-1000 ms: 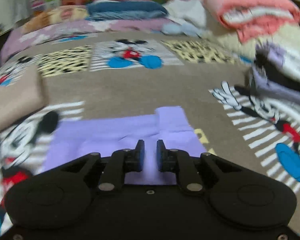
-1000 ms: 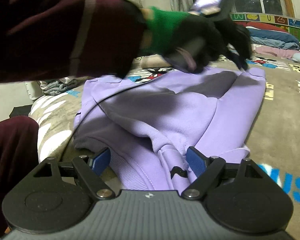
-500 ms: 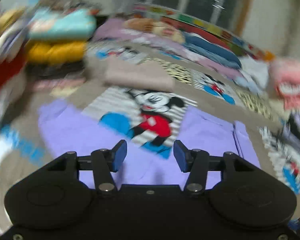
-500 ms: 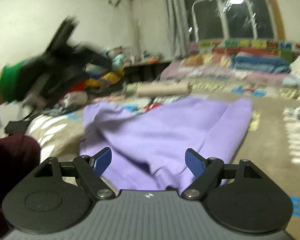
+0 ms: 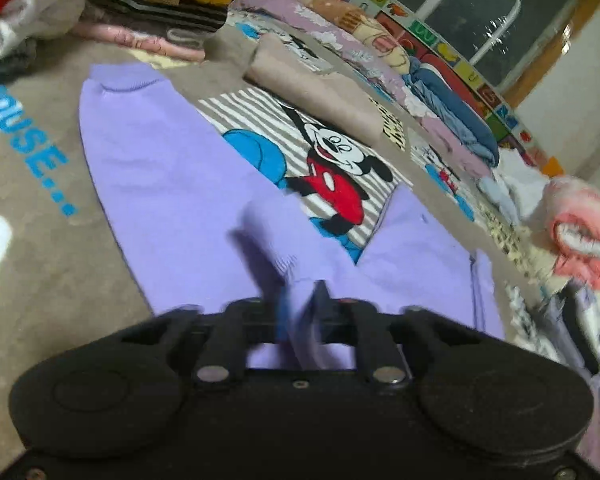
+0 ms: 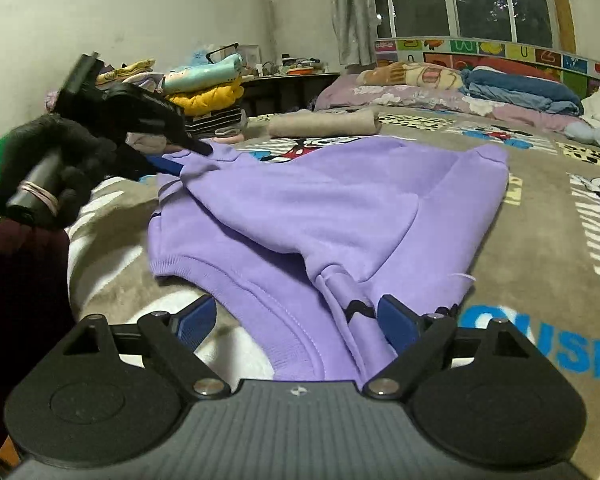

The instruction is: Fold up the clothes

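Your right gripper point(image 6: 296, 316): jaws wide apart, straddling hoodie point(image 6: 340, 208) at 6 o'clock on bed point(image 6: 540, 216), likely ready to grab. Your left gripper point(image 6: 180, 152), 10 o'clock: jaws pinching sleeve point(image 5: 148, 148), probably for folding inward.

Purple sweatshirt point(image 6: 340, 208) on cartoon-print blanket point(image 6: 540, 208)

The left gripper point(image 5: 300, 312) had its fingers drawn close together, pinching a fold of purple cloth, and a black-gloved hand point(image 6: 56, 172) with a green cuff gripped its handle. The right gripper point(image 6: 296, 320) sat low with its blue-padded fingers point(image 6: 396, 320) spread wide apart, clamping nothing.
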A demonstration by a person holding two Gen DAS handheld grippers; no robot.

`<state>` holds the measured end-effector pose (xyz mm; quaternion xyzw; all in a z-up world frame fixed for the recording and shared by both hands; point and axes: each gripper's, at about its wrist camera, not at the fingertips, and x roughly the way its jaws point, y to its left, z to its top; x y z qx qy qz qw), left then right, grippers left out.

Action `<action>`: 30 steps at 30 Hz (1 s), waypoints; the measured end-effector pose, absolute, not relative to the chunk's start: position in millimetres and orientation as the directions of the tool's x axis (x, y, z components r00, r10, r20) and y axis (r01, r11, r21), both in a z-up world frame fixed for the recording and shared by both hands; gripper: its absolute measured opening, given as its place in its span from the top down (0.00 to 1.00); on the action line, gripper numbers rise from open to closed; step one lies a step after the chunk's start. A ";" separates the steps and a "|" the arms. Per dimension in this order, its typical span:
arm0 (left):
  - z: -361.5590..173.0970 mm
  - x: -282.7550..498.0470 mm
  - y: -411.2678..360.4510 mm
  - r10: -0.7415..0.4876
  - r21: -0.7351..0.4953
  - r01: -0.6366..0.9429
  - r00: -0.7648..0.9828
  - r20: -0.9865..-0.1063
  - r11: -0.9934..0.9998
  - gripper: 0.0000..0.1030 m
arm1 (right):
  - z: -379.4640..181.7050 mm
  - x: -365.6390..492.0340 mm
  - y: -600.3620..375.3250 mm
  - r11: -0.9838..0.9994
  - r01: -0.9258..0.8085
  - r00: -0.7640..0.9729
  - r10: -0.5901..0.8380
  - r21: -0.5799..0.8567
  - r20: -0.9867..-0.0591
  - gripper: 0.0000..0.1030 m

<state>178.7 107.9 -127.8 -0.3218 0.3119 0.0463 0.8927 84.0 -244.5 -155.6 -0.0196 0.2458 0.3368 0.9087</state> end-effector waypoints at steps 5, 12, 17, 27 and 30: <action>-89.3 176.9 96.0 -0.180 -0.629 -0.202 0.854 -0.489 0.750 0.94 | -153.5 81.2 -241.7 0.774 -0.622 0.659 0.601 0.122 -0.452 0.16; -33.6 211.7 53.3 -0.292 -0.702 -0.051 0.886 -0.361 0.710 0.94 | -143.5 77.1 -256.1 0.788 -0.598 0.702 0.603 0.146 -0.378 0.20; -18.9 249.4 14.1 -0.338 -0.719 -0.007 0.880 -0.335 0.695 0.94 | -148.5 79.0 -258.4 0.774 -0.610 0.668 0.618 0.171 -0.415 0.23; -33.3 321.4 -61.9 -0.326 -0.648 -0.033 0.844 -0.425 0.761 0.94 | -148.8 78.5 -274.1 0.752 -0.590 0.629 0.656 0.293 -0.417 0.26; -43.4 335.1 -79.7 -0.315 -0.610 -0.038 0.830 -0.460 0.792 0.94 | -148.7 77.6 -275.7 0.750 -0.588 0.626 0.660 0.304 -0.416 0.26</action>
